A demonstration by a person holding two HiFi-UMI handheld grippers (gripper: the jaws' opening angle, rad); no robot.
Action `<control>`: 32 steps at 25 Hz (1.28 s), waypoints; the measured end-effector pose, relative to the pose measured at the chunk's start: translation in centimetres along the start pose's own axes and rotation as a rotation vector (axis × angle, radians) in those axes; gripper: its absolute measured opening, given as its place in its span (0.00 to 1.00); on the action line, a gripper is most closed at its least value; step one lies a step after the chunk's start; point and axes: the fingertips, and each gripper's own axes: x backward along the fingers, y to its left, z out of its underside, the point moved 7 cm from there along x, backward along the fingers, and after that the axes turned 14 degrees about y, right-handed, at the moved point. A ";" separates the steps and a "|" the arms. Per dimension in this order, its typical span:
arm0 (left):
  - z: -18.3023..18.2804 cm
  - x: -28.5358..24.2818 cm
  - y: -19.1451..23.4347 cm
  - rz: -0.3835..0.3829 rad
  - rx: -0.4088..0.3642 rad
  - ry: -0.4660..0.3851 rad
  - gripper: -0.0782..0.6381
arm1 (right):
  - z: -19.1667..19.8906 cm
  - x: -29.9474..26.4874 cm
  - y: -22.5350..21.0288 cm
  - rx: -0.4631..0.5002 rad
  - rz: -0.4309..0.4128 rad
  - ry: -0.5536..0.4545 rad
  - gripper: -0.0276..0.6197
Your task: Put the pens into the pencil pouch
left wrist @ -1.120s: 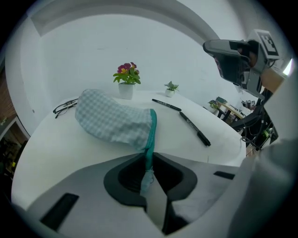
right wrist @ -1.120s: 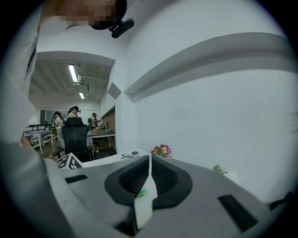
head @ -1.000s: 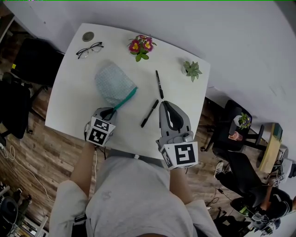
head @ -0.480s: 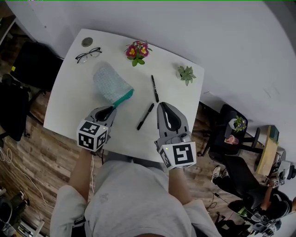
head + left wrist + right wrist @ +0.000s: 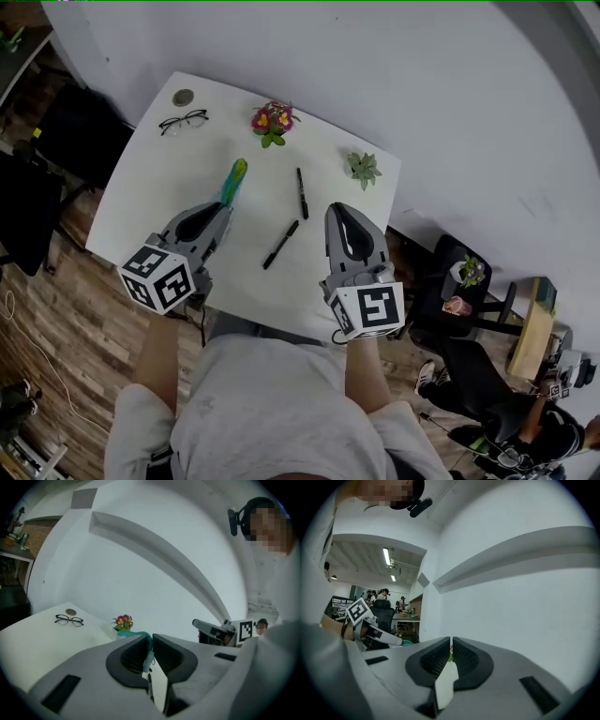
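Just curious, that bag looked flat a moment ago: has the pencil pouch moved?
Yes. The pencil pouch no longer lies flat below the glasses; the left gripper has pinched its teal edge and lifted it.

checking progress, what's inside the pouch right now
Its inside is hidden: the pouch, pinched in the left gripper, shows edge-on. The far pen and near pen lie outside it on the table.

"What's new with the pencil pouch [image 5: 233, 181]?"

"A second ago it lay spread flat on the worktop [image 5: 155, 192]. Now it's lifted and turned edge-on, so only a thin teal strip shows."

"And the left gripper [image 5: 223, 210]?"

"It has risen and swung out to the left, with its marker cube [image 5: 157, 278] nearer the camera. The pouch's teal edge comes up with it, pinched between its fingers [image 5: 132, 654]."
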 end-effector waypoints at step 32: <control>4.3 7.4 -7.3 -0.119 0.029 -0.172 0.19 | 10.0 -5.5 5.1 0.839 -0.595 0.483 0.10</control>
